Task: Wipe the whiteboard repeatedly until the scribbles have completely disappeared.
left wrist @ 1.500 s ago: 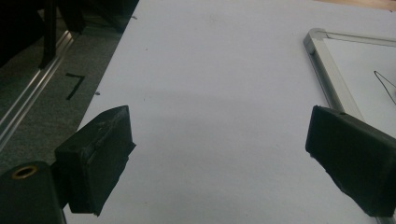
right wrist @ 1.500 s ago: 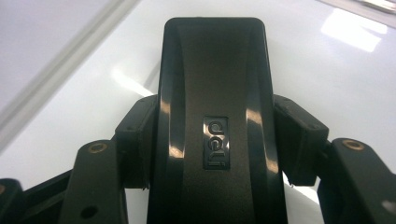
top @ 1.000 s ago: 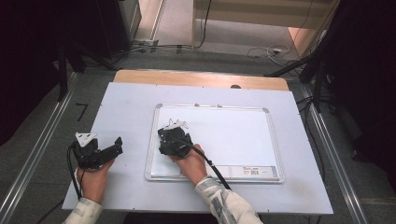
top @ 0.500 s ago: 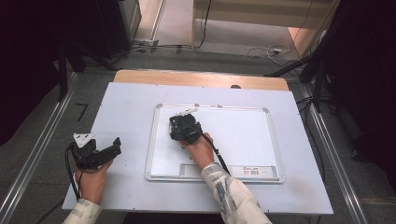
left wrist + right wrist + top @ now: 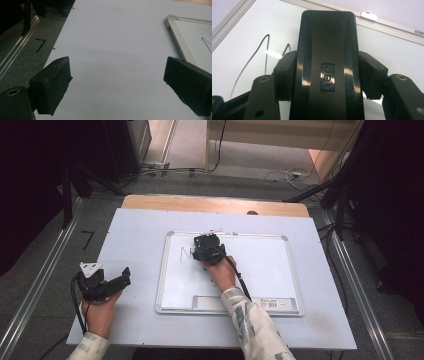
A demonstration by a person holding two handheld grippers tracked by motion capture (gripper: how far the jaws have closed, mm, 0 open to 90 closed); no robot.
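High view, lower left of frame: left gripper [image 5: 121, 279] rests in the person's left hand [image 5: 101, 312] on the pale blue table sheet [image 5: 135, 227], well apart from the whiteboard; its own view shows both jaws spread wide with nothing between them, bare sheet ahead and the whiteboard's metal corner [image 5: 170, 18] at upper right. Centre of frame: whiteboard [image 5: 260, 265] lies flat on the sheet, silver frame all round, a label strip along its bottom edge. Thin black pen strokes [image 5: 186, 254] sit at the board's upper left, just left of the right gripper [image 5: 206, 247]. Right gripper is over the board's upper-left area, jaws clamped on a black board eraser [image 5: 327, 62]; its own view shows a pad pressed to each side of the eraser body, embossed logo facing the camera, strokes [image 5: 265, 50] to the left.
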